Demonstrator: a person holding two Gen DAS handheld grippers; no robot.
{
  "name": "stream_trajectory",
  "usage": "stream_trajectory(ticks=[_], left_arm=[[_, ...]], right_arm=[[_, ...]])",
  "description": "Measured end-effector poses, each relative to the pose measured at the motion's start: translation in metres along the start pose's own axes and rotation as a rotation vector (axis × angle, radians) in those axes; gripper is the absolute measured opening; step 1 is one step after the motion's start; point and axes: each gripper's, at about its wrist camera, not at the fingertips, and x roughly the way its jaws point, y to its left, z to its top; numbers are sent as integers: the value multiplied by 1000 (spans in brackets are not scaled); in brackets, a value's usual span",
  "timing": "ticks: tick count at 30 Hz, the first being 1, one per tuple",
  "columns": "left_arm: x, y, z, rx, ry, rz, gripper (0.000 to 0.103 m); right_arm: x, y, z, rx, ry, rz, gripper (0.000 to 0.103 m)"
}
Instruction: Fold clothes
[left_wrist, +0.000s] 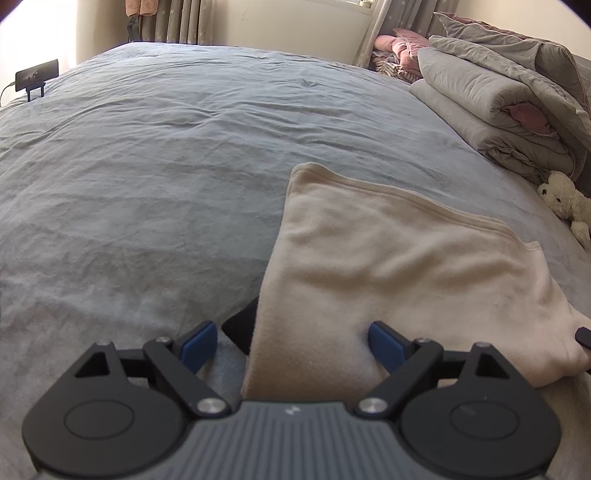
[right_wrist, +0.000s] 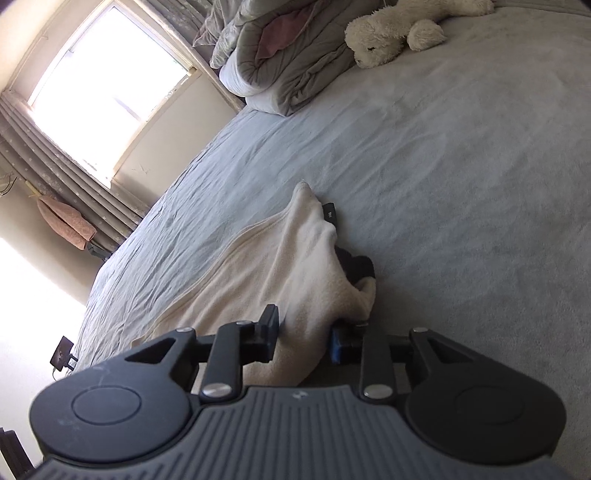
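Cream garment (right_wrist: 280, 266) is hiding most of a dark item (right_wrist: 356, 266); the tag's (right_wrist: 330, 213) print is staying unreadable; toy (left_wrist: 567, 203) is running off-frame.

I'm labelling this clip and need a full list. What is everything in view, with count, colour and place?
cream garment: 1, cream fleece, near part of the bed, something black showing under its edges
bed sheet: 1, grey-blue, wrinkled, covers the bed
folded duvets: a pile, grey with pink showing, far right of the bed
plush toy: 1, cream-white, lying beside the duvets
phone on stand: 1, black, far left edge of the bed
curtains: grey, beside the bright window
pink cloth: 1, hanging by the curtains
left gripper: open, straddling the garment's edge
right gripper: closed on a bunch of the garment
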Motion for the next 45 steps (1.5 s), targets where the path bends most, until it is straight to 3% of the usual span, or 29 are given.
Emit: stream_trajectory(ticks=[6, 7, 8, 11, 13, 18, 21, 26, 35, 41, 45], left_arm=[[0, 0, -1, 2, 0, 2, 90], [-1, 0, -1, 2, 0, 2, 90], [-1, 0, -1, 1, 0, 2, 90], [0, 0, 0, -2, 2, 0, 90], [0, 0, 0, 0, 2, 1, 90], [0, -1, 0, 2, 3, 1, 90], [-1, 1, 1, -9, 7, -4, 90], [-1, 1, 2, -12, 13, -6, 90], [-8, 11, 14, -49, 16, -42, 90], [-27, 43, 33, -167, 4, -102, 90], [-36, 73, 45, -284, 10, -141, 90]], right_arm=[[2, -3, -2, 20, 10, 18, 45], [-1, 0, -3, 2, -10, 14, 41], [-4, 3, -3, -19, -33, 7, 29], [-14, 16, -5, -104, -101, 22, 27], [-14, 22, -6, -128, -96, 27, 27], [4, -8, -4, 47, -10, 0, 29], [-4, -6, -3, 59, -44, 23, 27], [-14, 21, -8, -120, -119, 15, 23], [-9, 32, -12, -218, -155, -58, 22], [-25, 85, -35, -509, -319, -69, 22], [-28, 115, -55, -636, -392, -81, 21]])
